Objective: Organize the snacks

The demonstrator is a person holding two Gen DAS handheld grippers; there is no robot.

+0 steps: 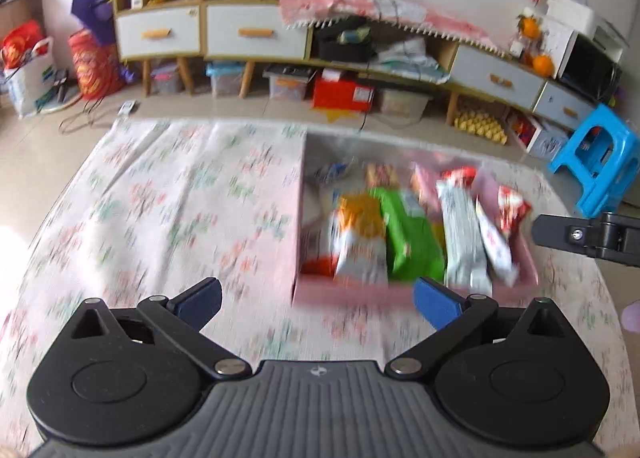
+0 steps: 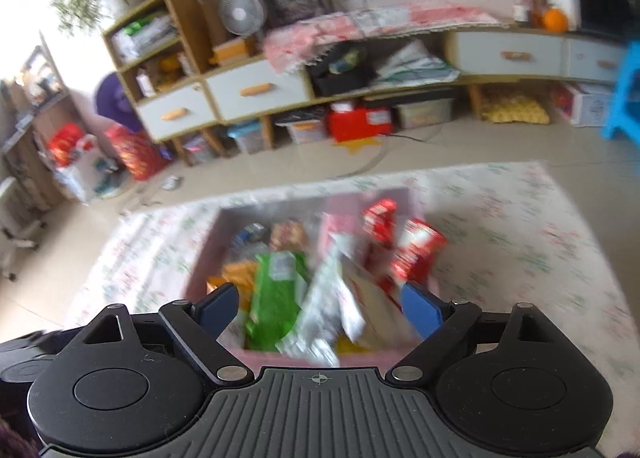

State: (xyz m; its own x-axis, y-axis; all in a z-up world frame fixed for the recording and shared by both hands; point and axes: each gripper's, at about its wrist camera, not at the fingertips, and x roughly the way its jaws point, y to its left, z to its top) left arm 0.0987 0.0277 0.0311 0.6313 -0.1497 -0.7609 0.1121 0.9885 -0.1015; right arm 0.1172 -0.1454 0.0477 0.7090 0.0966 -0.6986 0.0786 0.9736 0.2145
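Pink box [image 1: 412,292] at centre-right of the floral-clothed desk [image 1: 160,218] holds the snacks [image 1: 408,234], both tongs, left [image 1: 318,300] and right [image 2: 320,308], spread empty, so sorting seems nearly finished; next, check for strays.

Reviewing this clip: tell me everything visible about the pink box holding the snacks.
The shallow rectangular pink box, seemingly cardboard with a paler grey-looking inside, sits open-topped and flat on the floral tablecloth. It is crowded with blurred snack packets lying side by side: an orange-and-white packet, a green packet, a silver-grey packet, and red-and-white ones towards its right wall. Neither gripper touches it.
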